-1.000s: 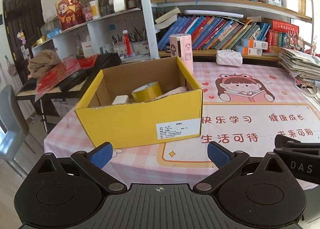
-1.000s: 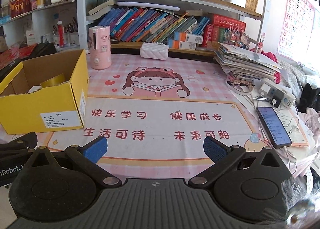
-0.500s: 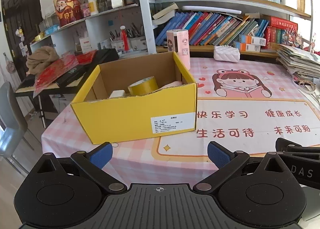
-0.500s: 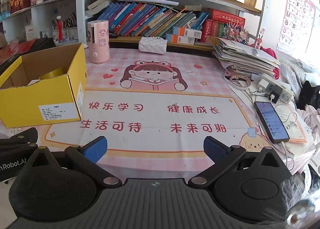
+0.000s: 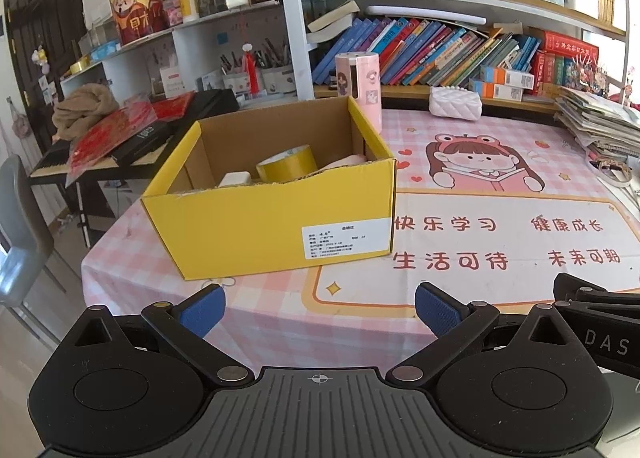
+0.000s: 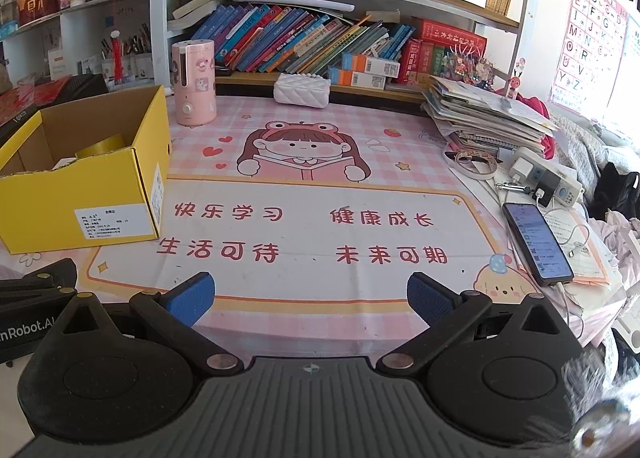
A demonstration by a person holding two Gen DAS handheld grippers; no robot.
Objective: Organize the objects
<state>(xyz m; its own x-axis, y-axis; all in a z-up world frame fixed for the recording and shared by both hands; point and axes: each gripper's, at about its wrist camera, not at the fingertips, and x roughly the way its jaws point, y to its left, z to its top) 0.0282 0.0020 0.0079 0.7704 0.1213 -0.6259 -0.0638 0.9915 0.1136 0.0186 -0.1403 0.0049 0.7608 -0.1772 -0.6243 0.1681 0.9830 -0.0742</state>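
Note:
A yellow cardboard box (image 5: pixel 272 225) stands open on the table's left side; it also shows in the right wrist view (image 6: pixel 80 193). Inside it lie a yellow tape roll (image 5: pixel 286 167), a small white item (image 5: pixel 236 179) and a pale pink object (image 5: pixel 346 161). My left gripper (image 5: pixel 318 308) is open and empty, at the table's near edge in front of the box. My right gripper (image 6: pixel 310 298) is open and empty, over the near edge of the pink cartoon mat (image 6: pixel 312 217).
A pink humidifier (image 6: pixel 193 81) and a white quilted pouch (image 6: pixel 302 89) stand at the back by the bookshelf (image 6: pixel 320 37). A stack of papers (image 6: pixel 484 113), a power strip (image 6: pixel 548 179) and a phone (image 6: pixel 536 242) lie at the right. A grey chair (image 5: pixel 20 234) stands left of the table.
Both grippers have drawn back from the table and risen a little, so the box and mat look farther away. Both stay open and empty.

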